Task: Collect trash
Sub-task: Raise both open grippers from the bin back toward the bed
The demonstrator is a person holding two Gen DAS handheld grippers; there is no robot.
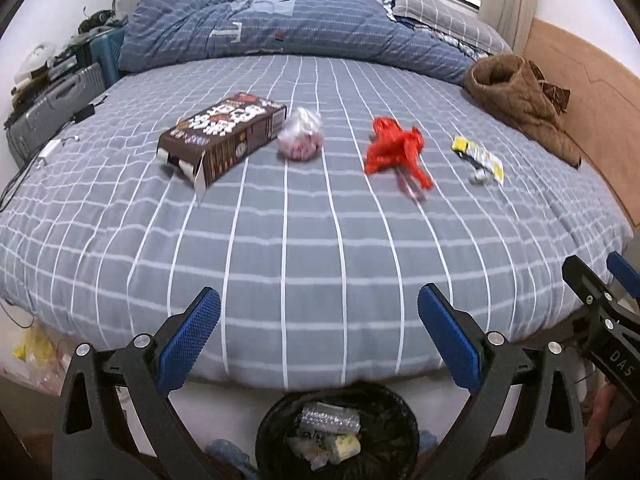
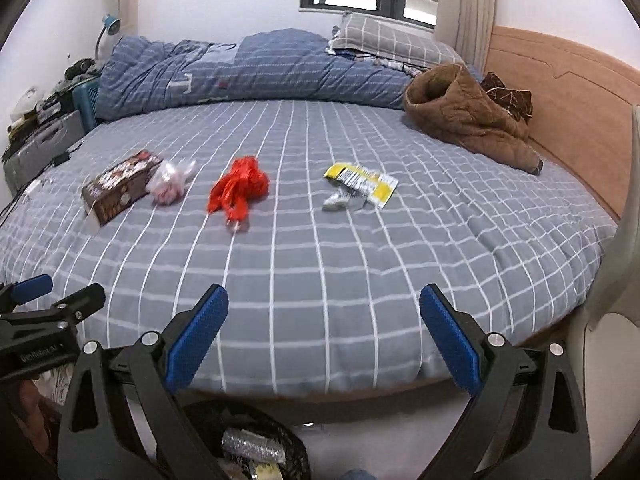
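Trash lies in a row across the middle of the bed: brown box at left, crumpled clear bag touching it, red bag at centre, yellow wrapper at right. Left gripper and right gripper both stand with jaws wide apart, nothing between them, at the lower frame edge. Black bin, bottom centre, already holds wrappers. Brown jacket rests upper right; folded quilt spans the top. Nothing blocks the row.
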